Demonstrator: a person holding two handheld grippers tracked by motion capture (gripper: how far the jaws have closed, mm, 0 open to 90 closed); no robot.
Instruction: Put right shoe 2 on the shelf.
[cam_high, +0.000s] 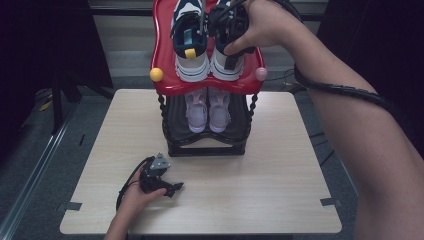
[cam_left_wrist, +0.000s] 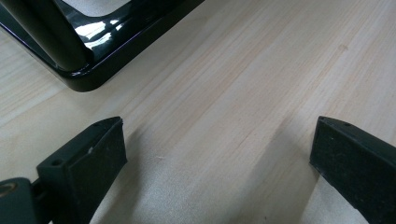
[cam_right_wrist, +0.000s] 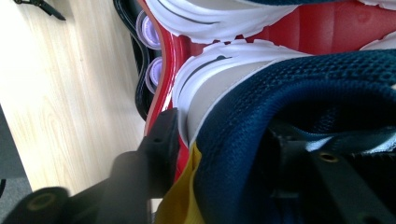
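Two navy and white sneakers stand heels toward me on the red top shelf (cam_high: 165, 85) of a shoe rack. My right gripper (cam_high: 231, 56) reaches down at the heel of the right sneaker (cam_high: 226, 71). In the right gripper view, one black jaw stands outside the white heel and the other inside the navy collar (cam_right_wrist: 289, 93). The right gripper (cam_right_wrist: 233, 154) is open and the heel wall lies between its jaws. A yellow tab (cam_right_wrist: 182, 196) hangs by the heel. The left sneaker (cam_high: 190, 47) stands beside it. My left gripper (cam_high: 172, 190) rests on the table, open, with bare wood between its jaws (cam_left_wrist: 217, 154).
A pair of pale pink sneakers (cam_high: 207, 107) sits on the black lower shelf. The rack's black base (cam_left_wrist: 93, 70) stands just beyond my left gripper. A yellow knob (cam_high: 156, 75) and a pink knob (cam_high: 261, 74) cap the red shelf's front corners. The wooden table (cam_high: 280, 165) spreads around the rack.
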